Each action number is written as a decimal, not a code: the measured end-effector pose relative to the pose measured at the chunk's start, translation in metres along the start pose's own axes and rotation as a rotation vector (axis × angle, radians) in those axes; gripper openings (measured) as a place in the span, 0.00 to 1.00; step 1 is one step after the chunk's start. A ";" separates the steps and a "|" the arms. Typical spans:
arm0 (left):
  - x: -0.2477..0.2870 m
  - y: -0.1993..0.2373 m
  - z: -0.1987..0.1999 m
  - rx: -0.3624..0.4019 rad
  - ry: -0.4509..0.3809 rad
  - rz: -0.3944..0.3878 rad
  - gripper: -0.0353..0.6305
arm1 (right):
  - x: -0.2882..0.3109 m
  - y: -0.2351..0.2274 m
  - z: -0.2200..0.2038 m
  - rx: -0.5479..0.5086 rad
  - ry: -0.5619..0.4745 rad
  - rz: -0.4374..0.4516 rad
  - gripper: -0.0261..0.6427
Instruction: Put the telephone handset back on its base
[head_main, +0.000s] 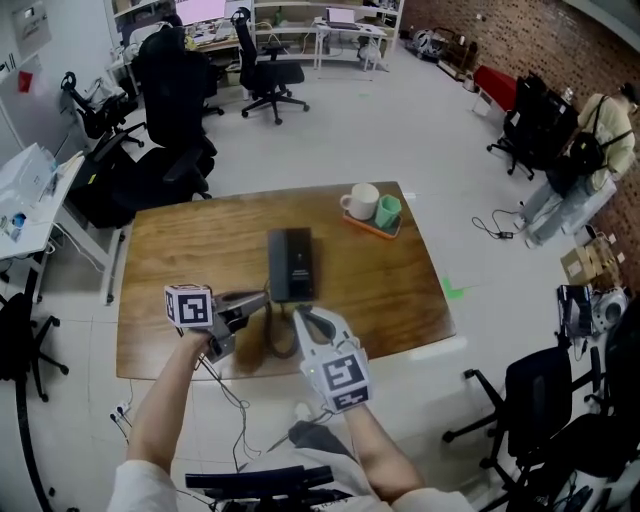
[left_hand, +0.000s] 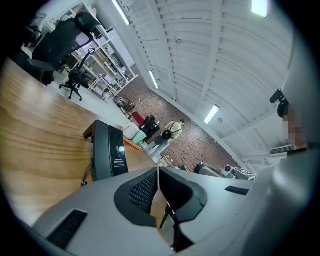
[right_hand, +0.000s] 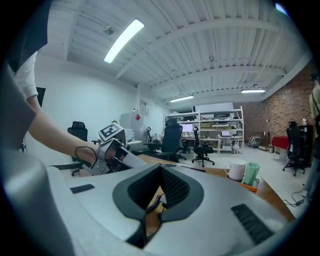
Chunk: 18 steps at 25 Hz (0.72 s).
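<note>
Both sets of jaws look pinched shut on nothing obvious, left gripper (head_main: 262, 298) and right gripper (head_main: 303, 318) hovering over the worktop's (head_main: 380, 290) near edge, with the coiled cord (right_hand: 152, 201) half hidden behind the right jaws, while the black handset (left_hand: 101, 150) seems to sit on its base (head_main: 298, 265) mid-worktop, hard to tell apart.

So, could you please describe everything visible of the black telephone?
The black telephone is a long, plastic-looking block lying in the middle of the wooden table, its length running near to far in the head view, with a small pale label on top. A dark coiled cord trails from its near end. Nothing else touches it.
</note>
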<state>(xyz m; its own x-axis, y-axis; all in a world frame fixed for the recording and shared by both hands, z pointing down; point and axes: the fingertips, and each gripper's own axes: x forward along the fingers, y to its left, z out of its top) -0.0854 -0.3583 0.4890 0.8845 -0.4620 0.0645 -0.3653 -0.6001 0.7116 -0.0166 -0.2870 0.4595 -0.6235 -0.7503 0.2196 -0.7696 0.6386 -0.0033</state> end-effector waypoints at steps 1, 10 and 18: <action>-0.004 -0.008 -0.001 0.009 -0.006 -0.007 0.05 | -0.003 0.005 0.000 -0.004 0.000 0.000 0.04; -0.046 -0.072 -0.035 0.032 -0.068 -0.065 0.05 | -0.029 0.057 0.007 -0.028 -0.020 0.013 0.04; -0.084 -0.126 -0.062 0.115 -0.139 -0.059 0.05 | -0.067 0.106 0.012 -0.058 -0.050 0.009 0.04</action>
<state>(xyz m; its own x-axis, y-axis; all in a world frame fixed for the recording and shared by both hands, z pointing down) -0.0959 -0.2035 0.4371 0.8595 -0.5051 -0.0776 -0.3523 -0.6957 0.6260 -0.0584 -0.1712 0.4329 -0.6376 -0.7511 0.1712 -0.7555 0.6531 0.0514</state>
